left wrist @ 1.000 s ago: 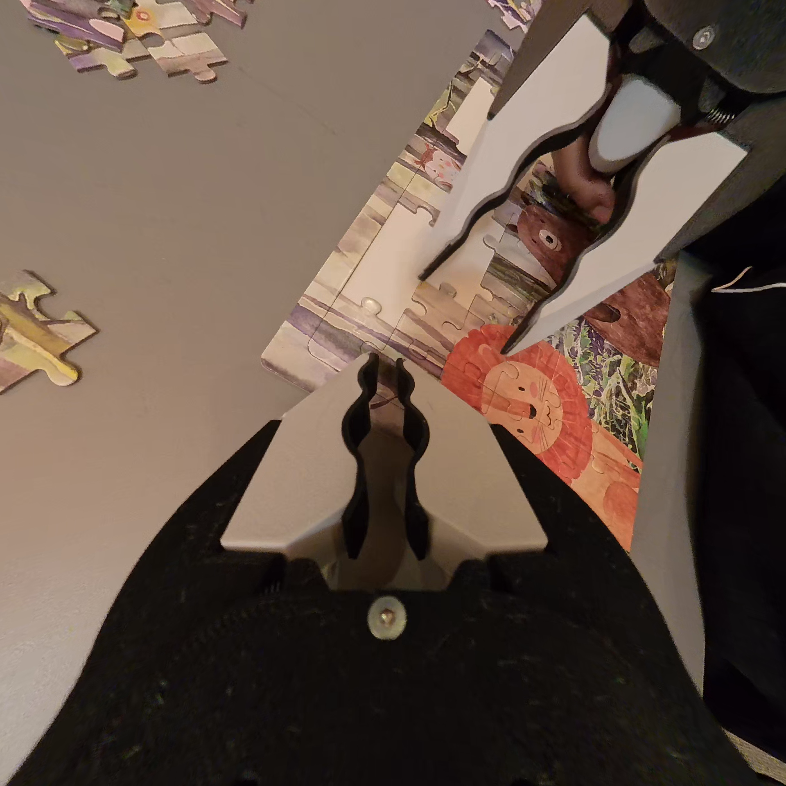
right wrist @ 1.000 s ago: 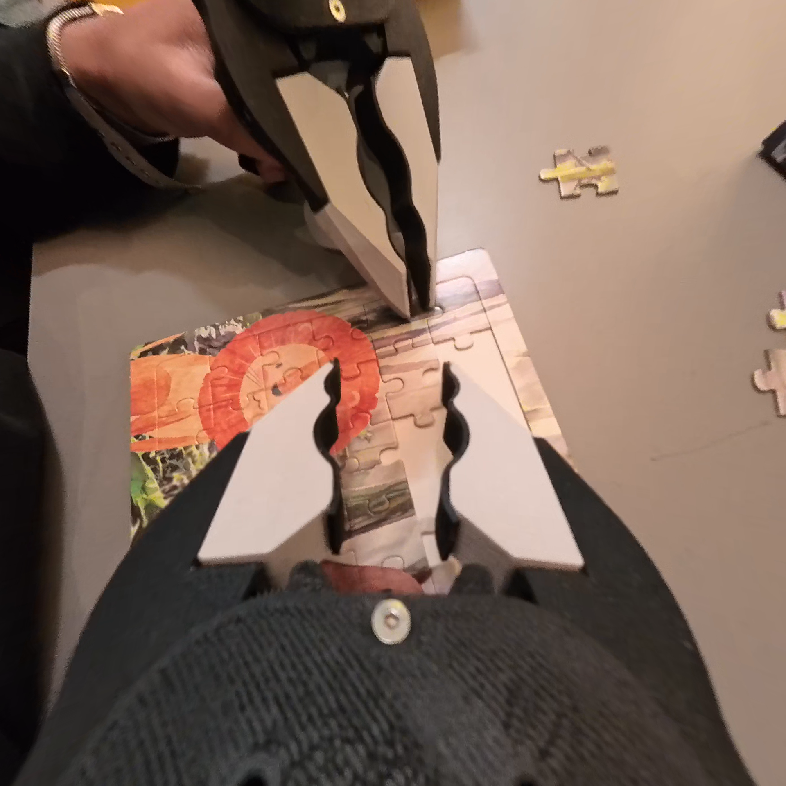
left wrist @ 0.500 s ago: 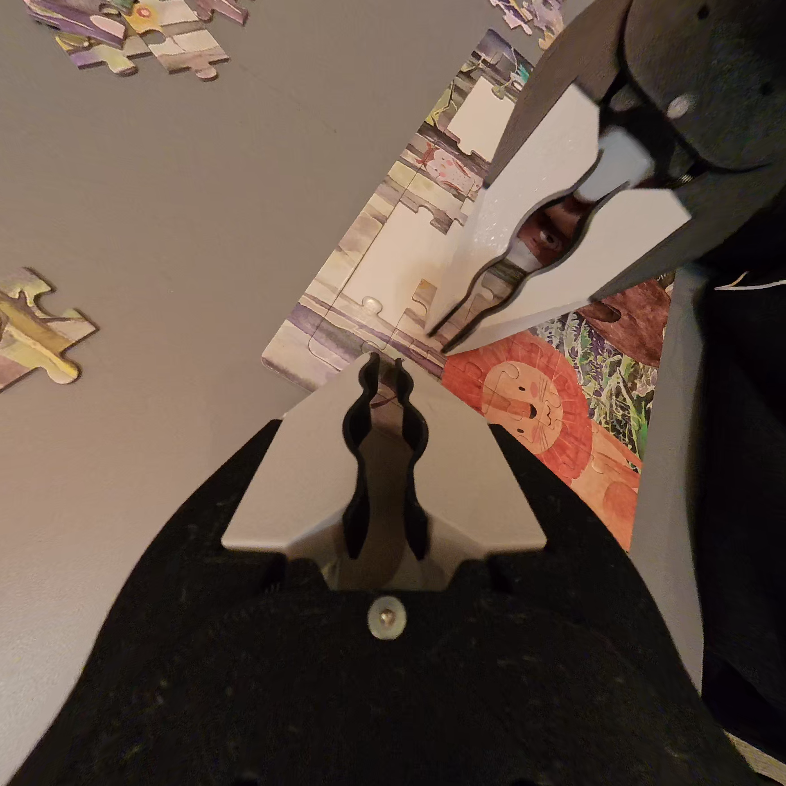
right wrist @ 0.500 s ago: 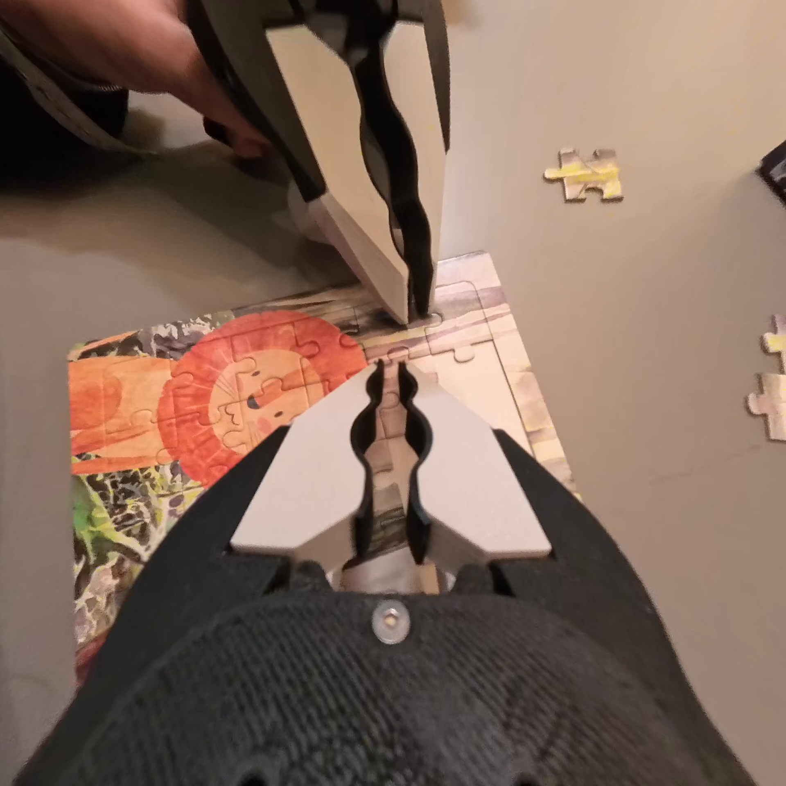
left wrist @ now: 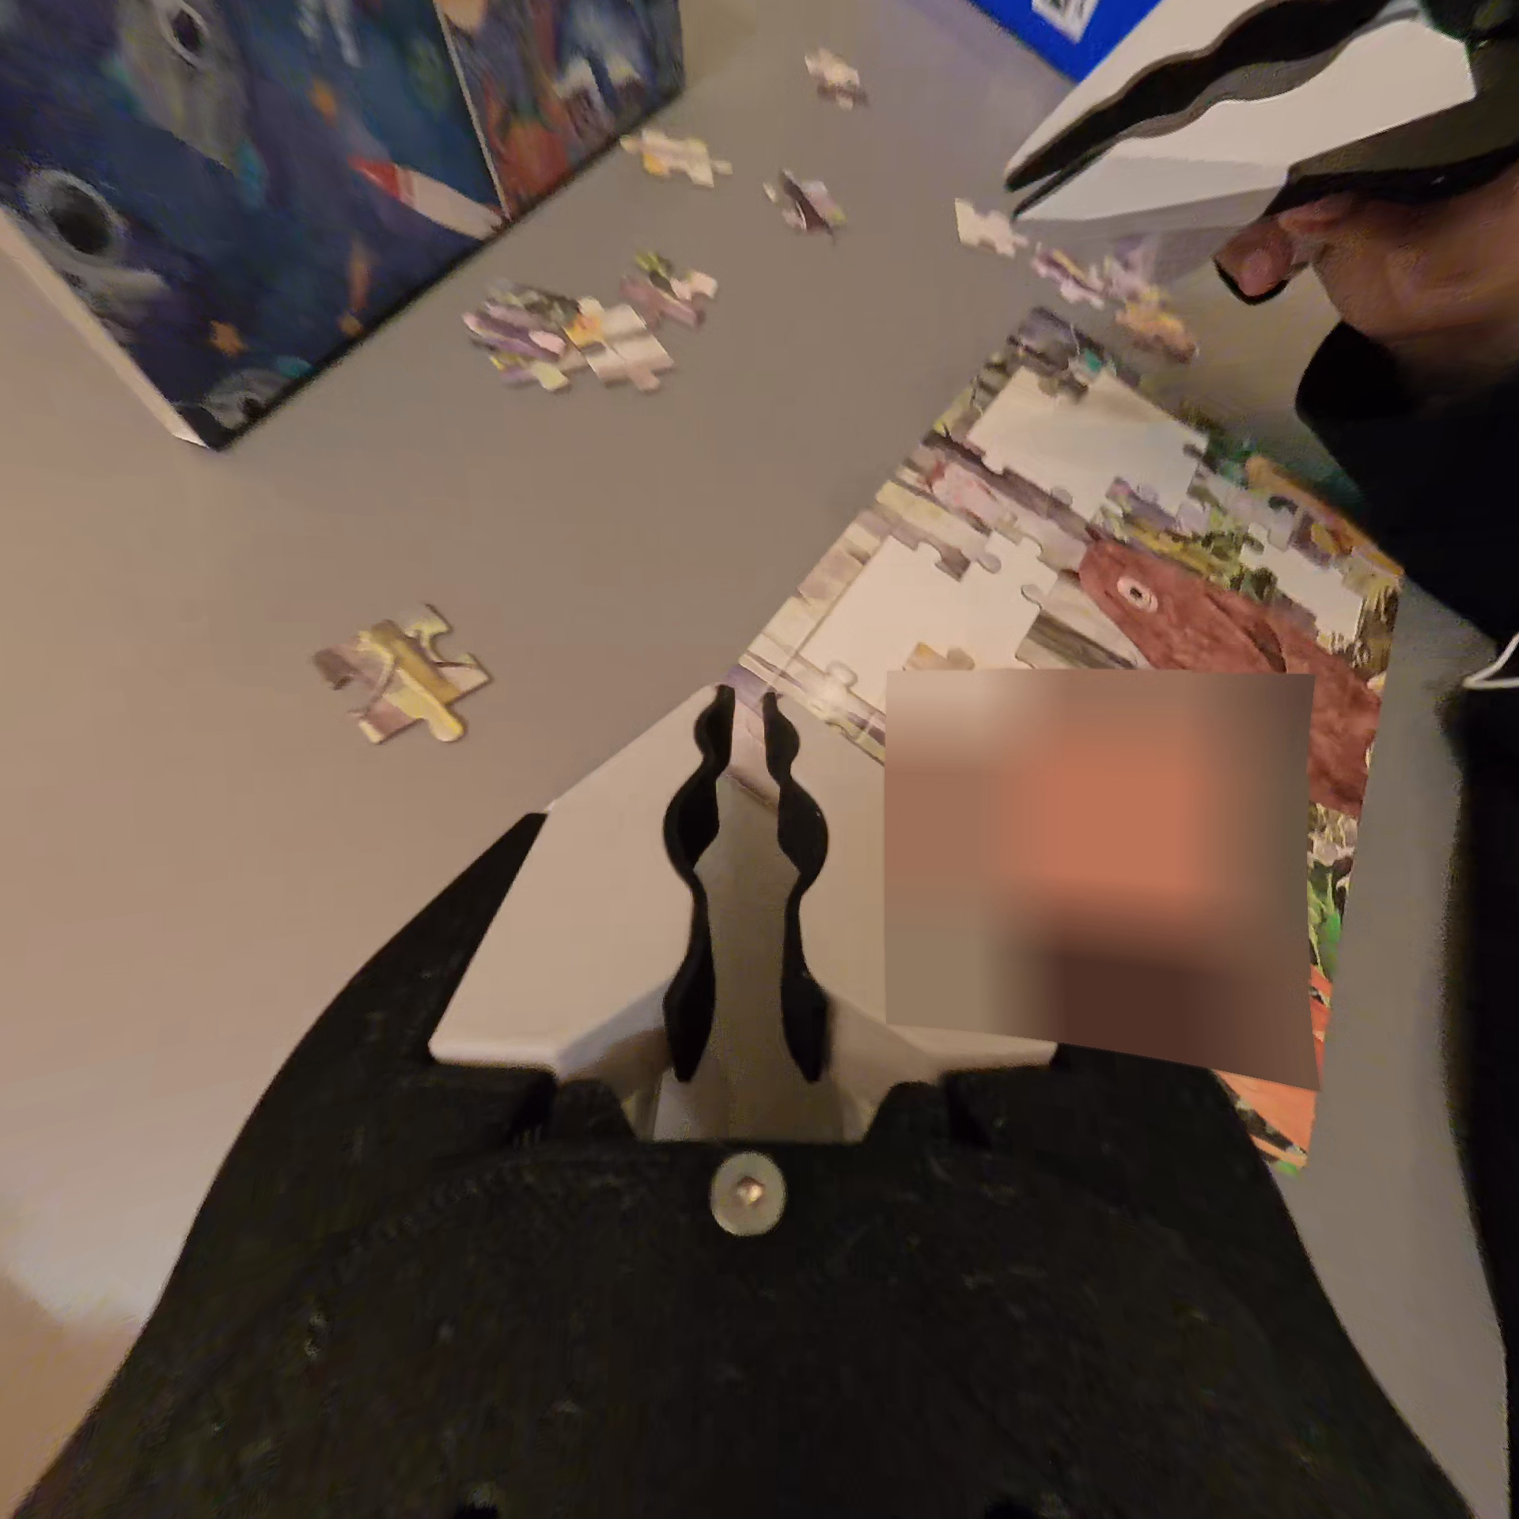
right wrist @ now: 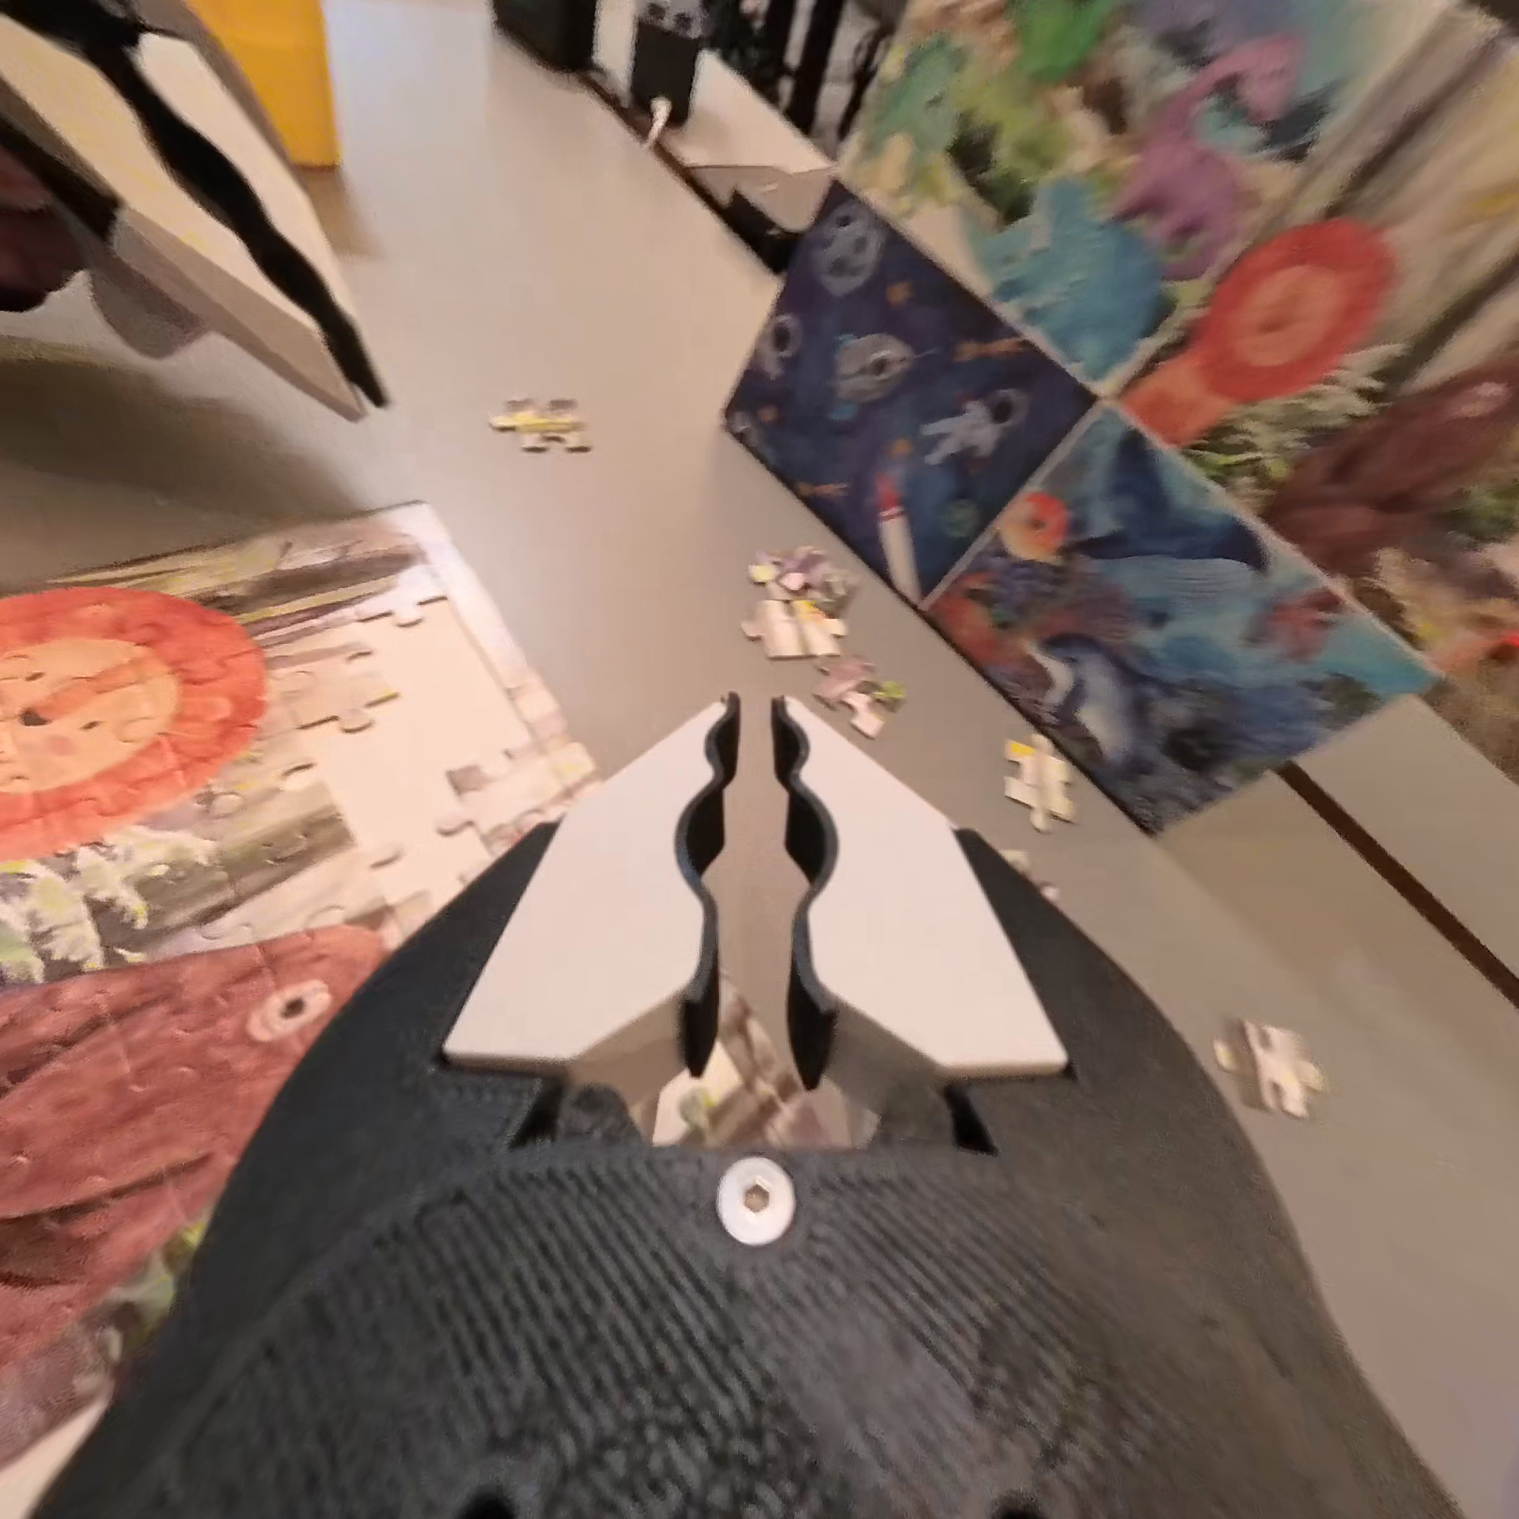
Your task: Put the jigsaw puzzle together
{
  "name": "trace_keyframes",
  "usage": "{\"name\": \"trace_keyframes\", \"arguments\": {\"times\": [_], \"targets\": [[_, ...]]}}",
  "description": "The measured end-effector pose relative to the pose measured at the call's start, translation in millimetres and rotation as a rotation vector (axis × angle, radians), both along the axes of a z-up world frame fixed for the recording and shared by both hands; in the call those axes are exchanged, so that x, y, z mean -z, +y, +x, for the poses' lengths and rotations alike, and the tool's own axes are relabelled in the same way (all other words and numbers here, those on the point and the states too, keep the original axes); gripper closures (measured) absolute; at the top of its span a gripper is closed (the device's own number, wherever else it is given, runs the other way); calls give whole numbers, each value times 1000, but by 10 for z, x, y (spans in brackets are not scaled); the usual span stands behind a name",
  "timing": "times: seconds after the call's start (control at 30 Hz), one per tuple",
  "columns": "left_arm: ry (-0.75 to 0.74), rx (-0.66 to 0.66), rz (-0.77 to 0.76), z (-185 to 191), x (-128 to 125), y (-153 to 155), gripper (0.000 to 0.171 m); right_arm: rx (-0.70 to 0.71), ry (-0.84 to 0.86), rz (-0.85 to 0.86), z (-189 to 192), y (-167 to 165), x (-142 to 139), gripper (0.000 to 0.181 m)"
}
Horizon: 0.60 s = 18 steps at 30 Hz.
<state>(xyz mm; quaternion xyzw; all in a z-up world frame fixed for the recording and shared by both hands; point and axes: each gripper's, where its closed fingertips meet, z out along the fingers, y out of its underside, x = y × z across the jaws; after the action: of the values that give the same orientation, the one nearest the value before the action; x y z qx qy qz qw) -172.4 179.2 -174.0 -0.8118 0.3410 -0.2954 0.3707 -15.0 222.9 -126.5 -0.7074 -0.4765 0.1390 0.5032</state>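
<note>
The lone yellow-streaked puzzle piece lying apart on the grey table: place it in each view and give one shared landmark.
Left wrist view: the puzzle piece lies at mid-left, left of the left gripper tips.
Right wrist view: the same piece lies upper centre, beyond the assembled puzzle's far corner.
Shared landmark: the picture box with the space scene.

One part-built puzzle [left wrist: 1060, 526], one picture box [right wrist: 1134, 411], two grippers; loose pieces scattered [left wrist: 575, 333], count unclear.
</note>
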Motion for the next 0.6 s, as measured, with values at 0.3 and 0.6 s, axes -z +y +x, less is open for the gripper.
{"name": "trace_keyframes", "arguments": {"times": [0.3,0.6], "targets": [[0,-200,142,-499,-214,289,166,138,136,68,909,249,-229,174],[-156,-203,190,-522,-342,309,163,76,425,30,939,117,-570,171]]}}
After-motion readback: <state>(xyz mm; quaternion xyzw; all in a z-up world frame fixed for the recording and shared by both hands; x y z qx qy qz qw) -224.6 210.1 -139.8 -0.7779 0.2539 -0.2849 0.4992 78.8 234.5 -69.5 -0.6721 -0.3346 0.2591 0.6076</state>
